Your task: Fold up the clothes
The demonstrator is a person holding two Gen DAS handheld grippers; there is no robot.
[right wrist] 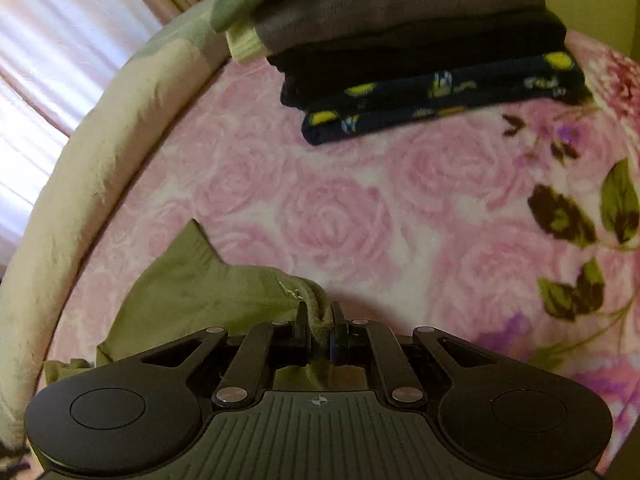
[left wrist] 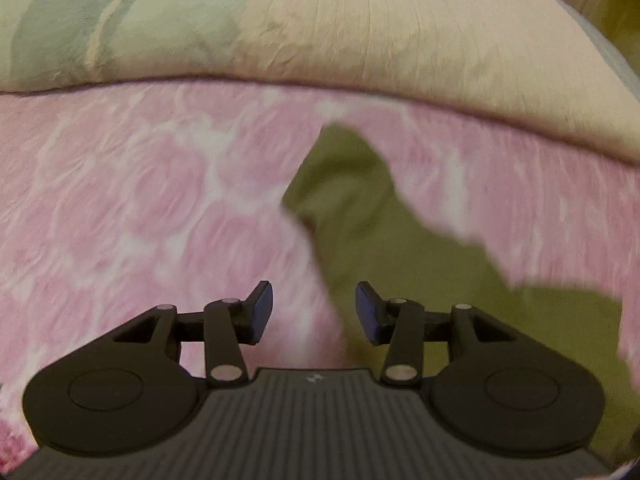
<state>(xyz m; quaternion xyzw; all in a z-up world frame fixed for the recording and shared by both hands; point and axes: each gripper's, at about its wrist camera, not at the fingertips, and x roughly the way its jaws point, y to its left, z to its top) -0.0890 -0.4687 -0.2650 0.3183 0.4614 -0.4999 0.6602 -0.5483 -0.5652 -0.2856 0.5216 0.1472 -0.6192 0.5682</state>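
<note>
**Olive garment held at one edge only**

The right gripper (right wrist: 320, 336) is pinching a bunched hem of the olive garment (right wrist: 192, 292), which trails left over the pink rose blanket (right wrist: 340, 208). The left gripper (left wrist: 314, 312) hovers with jaws spread, gripping nothing (olive cloth lies just ahead). A stack of folded clothes (right wrist: 432, 80) sits well apart. Risk: the thin, rolled pinch may slip, or a one-sided pull may drag the cloth askew and crease it.

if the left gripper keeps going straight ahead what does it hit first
Most likely the olive garment, which lies right ahead of the open left gripper; its left edge sits on that line, so it could be the pink blanket instead. Depth is unclear.
</note>
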